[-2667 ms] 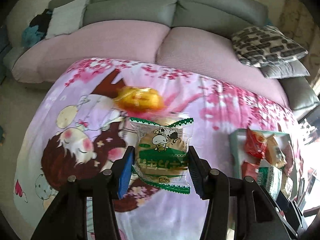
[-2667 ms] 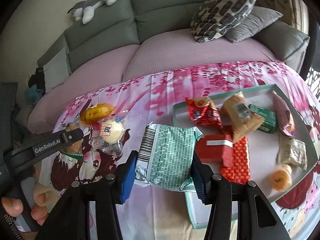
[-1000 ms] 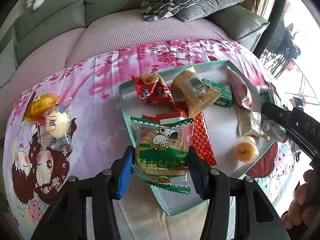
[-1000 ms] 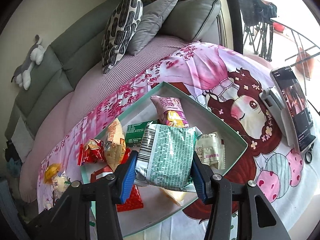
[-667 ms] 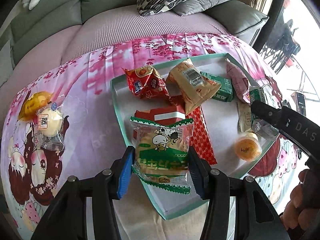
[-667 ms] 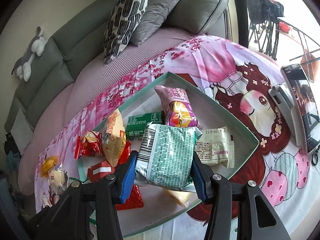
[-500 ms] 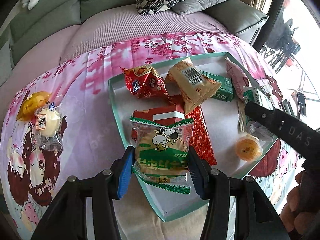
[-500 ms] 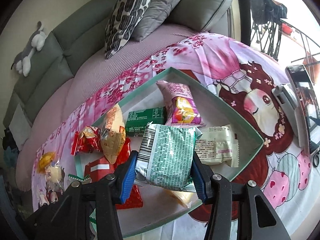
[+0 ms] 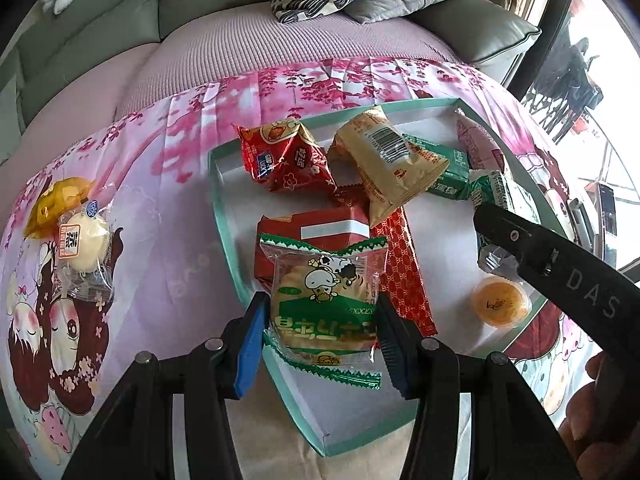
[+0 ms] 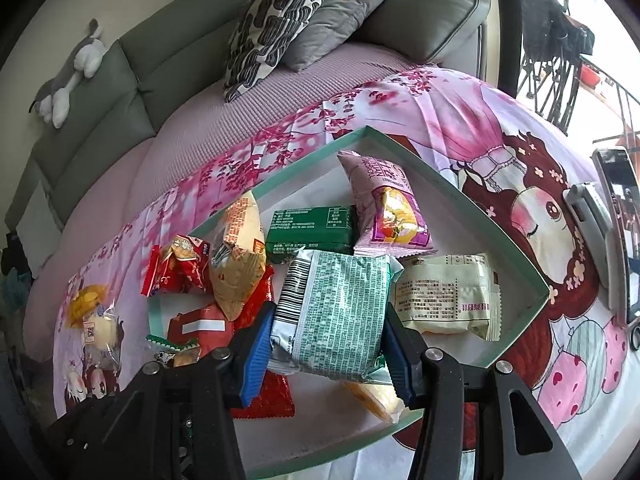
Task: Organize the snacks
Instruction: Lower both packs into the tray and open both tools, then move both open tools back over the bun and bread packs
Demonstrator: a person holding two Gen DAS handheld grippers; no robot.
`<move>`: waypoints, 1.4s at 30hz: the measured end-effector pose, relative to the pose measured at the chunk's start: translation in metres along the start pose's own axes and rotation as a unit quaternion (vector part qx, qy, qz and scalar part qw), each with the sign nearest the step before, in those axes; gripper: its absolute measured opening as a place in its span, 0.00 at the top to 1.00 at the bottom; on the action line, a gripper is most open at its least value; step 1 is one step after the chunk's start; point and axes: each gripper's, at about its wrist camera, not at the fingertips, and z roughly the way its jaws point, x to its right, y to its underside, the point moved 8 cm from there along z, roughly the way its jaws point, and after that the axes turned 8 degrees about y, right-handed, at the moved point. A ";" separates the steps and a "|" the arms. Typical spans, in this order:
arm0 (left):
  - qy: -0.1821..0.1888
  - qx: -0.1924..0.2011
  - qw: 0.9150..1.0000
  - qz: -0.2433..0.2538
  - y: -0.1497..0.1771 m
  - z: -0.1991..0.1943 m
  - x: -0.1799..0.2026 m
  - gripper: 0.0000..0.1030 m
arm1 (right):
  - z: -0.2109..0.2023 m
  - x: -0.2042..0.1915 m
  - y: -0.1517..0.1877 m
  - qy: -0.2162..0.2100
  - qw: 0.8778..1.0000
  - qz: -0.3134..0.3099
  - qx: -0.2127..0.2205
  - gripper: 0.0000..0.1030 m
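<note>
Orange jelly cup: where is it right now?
In the left wrist view, the small orange jelly cup sits inside the teal-rimmed tray near its right edge, just below the right gripper's black finger and right of the red patterned packet.

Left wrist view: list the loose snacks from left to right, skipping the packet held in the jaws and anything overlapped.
Yellow-wrapped snack → clear-wrapped white bun → red crinkled packet → tan packet with barcode → orange jelly cup.

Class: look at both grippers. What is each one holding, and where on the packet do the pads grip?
Left gripper: cow-print biscuit packet, gripped by its side edges. Right gripper: green-printed packet, also by its side edges.
</note>
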 end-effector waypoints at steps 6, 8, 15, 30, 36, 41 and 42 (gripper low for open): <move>-0.002 -0.003 1.000 0.001 0.000 0.003 0.000 0.47 | -0.001 -0.005 0.000 -0.007 1.000 -0.007 0.003 0.48; -0.003 -0.004 1.000 0.001 0.000 0.004 0.000 0.47 | 0.000 -0.007 0.000 -0.006 1.000 -0.012 0.001 0.48; -0.004 -0.011 1.000 -0.001 0.000 0.007 -0.001 0.47 | 0.004 -0.008 0.002 0.005 1.000 -0.022 -0.005 0.46; 0.000 -0.005 1.000 -0.010 -0.001 0.000 -0.002 0.33 | 0.003 -0.005 0.001 0.009 1.000 -0.023 -0.006 0.45; -0.002 0.007 1.000 -0.029 -0.005 -0.008 -0.013 0.33 | 0.002 -0.003 0.001 0.009 1.000 -0.020 -0.005 0.45; -0.029 0.022 0.997 -0.066 -0.007 -0.013 -0.038 0.32 | 0.002 -0.003 0.001 0.010 1.000 -0.021 -0.007 0.45; -0.033 0.024 0.997 -0.070 -0.007 -0.014 -0.042 0.32 | 0.002 -0.003 0.001 0.011 1.000 -0.023 -0.008 0.45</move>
